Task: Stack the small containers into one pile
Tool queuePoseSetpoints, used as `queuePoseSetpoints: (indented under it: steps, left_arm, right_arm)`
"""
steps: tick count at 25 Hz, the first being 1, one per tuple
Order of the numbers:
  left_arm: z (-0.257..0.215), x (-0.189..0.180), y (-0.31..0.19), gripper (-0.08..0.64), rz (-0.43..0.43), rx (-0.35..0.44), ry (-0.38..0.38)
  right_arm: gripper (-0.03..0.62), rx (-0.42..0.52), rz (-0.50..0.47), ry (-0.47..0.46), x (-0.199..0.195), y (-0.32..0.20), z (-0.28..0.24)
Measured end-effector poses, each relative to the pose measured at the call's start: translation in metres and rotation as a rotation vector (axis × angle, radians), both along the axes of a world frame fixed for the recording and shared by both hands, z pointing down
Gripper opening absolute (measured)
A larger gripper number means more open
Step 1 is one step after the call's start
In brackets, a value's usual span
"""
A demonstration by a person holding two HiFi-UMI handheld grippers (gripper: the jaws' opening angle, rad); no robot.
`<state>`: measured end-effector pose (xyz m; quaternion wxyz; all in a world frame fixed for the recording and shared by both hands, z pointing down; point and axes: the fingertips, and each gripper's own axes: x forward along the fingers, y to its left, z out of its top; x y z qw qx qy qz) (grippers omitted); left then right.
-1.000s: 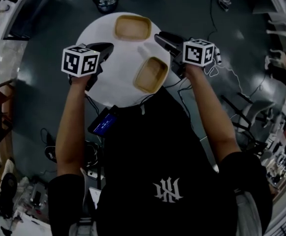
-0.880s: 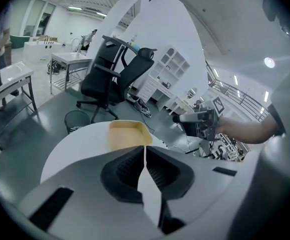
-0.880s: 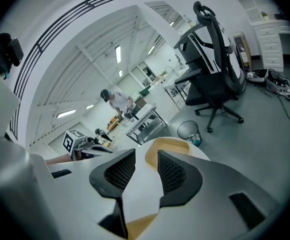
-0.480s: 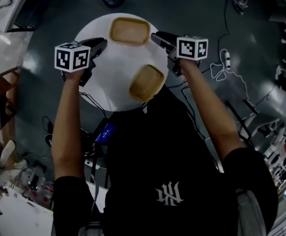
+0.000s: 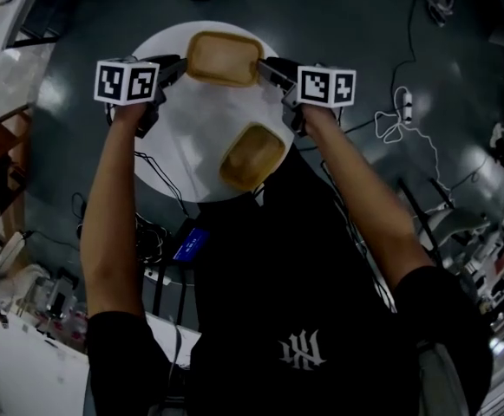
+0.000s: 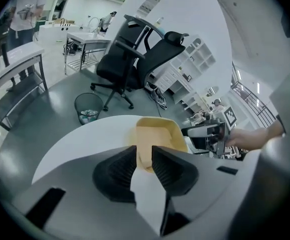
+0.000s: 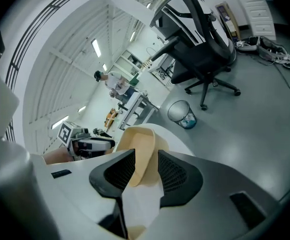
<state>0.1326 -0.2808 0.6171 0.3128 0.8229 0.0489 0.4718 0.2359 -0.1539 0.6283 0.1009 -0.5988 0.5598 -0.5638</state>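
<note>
A round white surface (image 5: 191, 120) stood on a grey floor (image 5: 347, 24), with a mesh wastebasket (image 6: 89, 109) on the floor at its 12 o'clock and a white power strip (image 5: 405, 107) with a looped cable at its 3 o'clock. Beyond the wastebasket stood a black office chair (image 6: 135, 59), with white shelving (image 6: 192, 59) at the chair's 3 o'clock and a metal bench (image 6: 15, 79) well apart at its 9 o'clock. A small device with a lit blue screen (image 5: 191, 243) showed near the surface's 6 o'clock edge.

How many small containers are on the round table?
2. The far container sits at the far edge of the table, between the left gripper and right gripper; the near container lies at the nearer edge. None appear hidden.
</note>
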Motion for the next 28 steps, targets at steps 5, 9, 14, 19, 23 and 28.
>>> queuePoseSetpoints:
  steps: [5, 9, 14, 19, 23, 28]
  left_arm:
    - [0.011, 0.008, -0.001, 0.087, -0.015, -0.025, -0.014]
    - [0.018, 0.006, -0.001, 0.087, -0.014, -0.022, -0.039]
    - [0.022, 0.005, 0.002, 0.084, -0.025, -0.030, -0.051]
    - [0.014, 0.004, 0.000, 0.084, -0.055, -0.016, -0.046]
    - [-0.006, 0.002, 0.002, 0.084, -0.062, 0.010, -0.027]
    - [-0.040, -0.004, 0.012, 0.084, -0.098, 0.054, -0.004]
  right_arm:
    - [0.146, -0.019, -0.015, -0.033, -0.011, -0.003, 0.014]
    - [0.144, -0.029, -0.022, -0.044, -0.016, -0.003, 0.019]
    - [0.127, -0.015, -0.035, -0.053, -0.018, -0.007, 0.019]
    - [0.107, -0.004, -0.057, -0.055, -0.018, -0.011, 0.015]
    - [0.100, 0.023, -0.067, -0.062, -0.018, -0.010, 0.002]
    - [0.091, 0.081, -0.122, -0.044, -0.009, -0.012, -0.025]
